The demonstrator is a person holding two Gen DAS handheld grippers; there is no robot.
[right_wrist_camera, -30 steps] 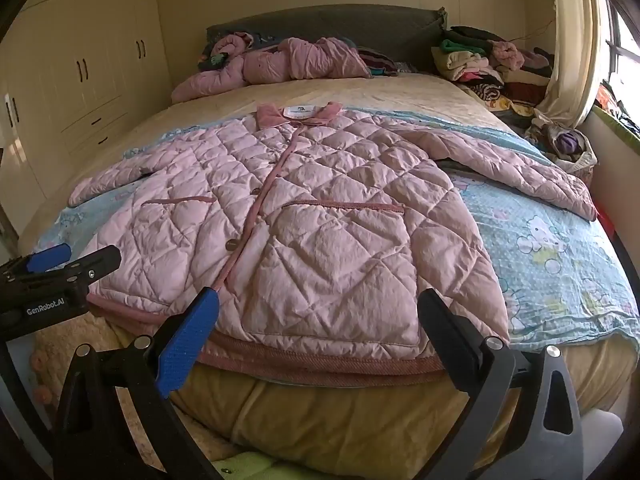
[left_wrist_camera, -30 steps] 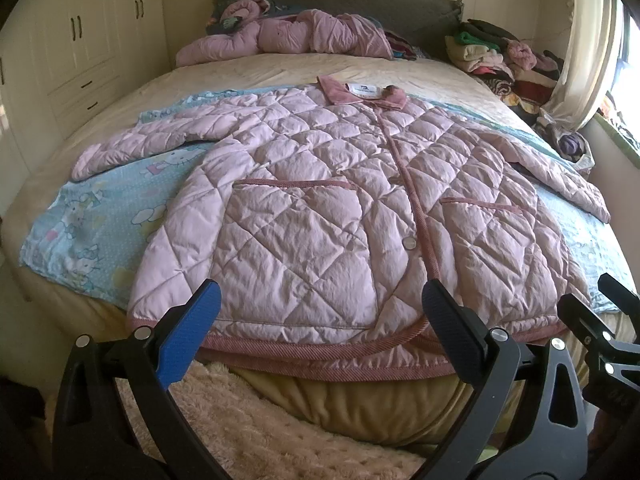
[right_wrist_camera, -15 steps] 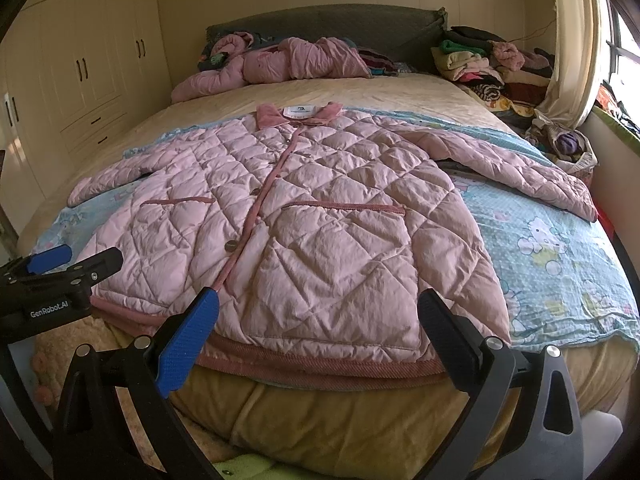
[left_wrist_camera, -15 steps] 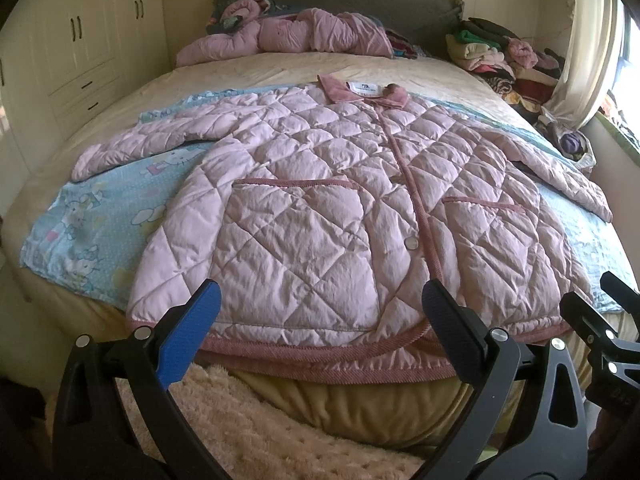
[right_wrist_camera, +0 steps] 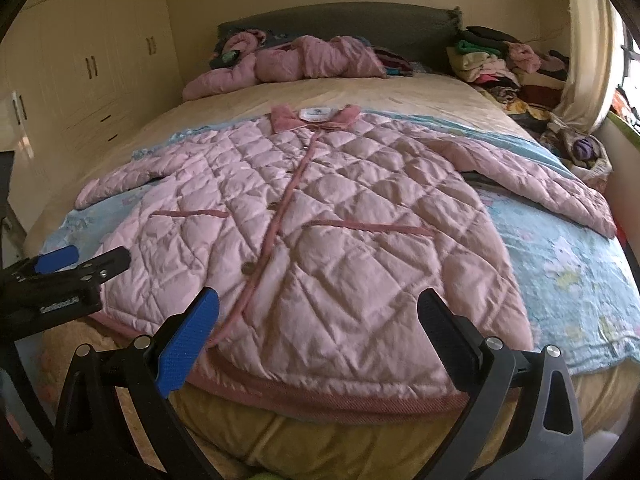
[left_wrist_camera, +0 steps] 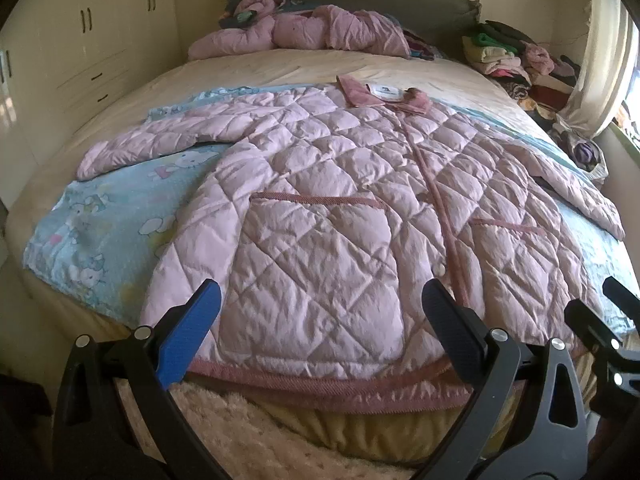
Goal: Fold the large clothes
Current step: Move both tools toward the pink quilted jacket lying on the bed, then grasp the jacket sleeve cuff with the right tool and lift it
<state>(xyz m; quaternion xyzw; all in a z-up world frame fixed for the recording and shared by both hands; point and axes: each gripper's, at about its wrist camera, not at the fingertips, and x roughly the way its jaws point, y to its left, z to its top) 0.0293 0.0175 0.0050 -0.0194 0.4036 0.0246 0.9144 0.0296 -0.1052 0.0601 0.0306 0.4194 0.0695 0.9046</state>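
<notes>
A pink quilted jacket (left_wrist_camera: 328, 208) lay flat and face up on the bed (left_wrist_camera: 280, 64), buttoned, collar toward the headboard (right_wrist_camera: 340, 20), both sleeves spread out to the sides. Its hem ran along the near edge of the bed, slightly overhanging the mattress side. Under the jacket lay a blue cartoon blanket (left_wrist_camera: 104, 224), showing on either side of it.

My left hand-held gripper (left_wrist_camera: 320, 312) hovered just short of the hem, over the jacket's left pocket, spread wide and holding nothing. My right hand-held gripper (right_wrist_camera: 316, 316) hung likewise over the hem on the other half, fully open and empty.

Beyond the collar the bed was bare sheet up to a crumpled pink garment (right_wrist_camera: 288, 64) by the headboard. A pile of folded clothes (right_wrist_camera: 504, 68) crowded the far corner beside the curtain (right_wrist_camera: 588, 40). To the other side of the jacket stood cupboards (right_wrist_camera: 88, 60).
</notes>
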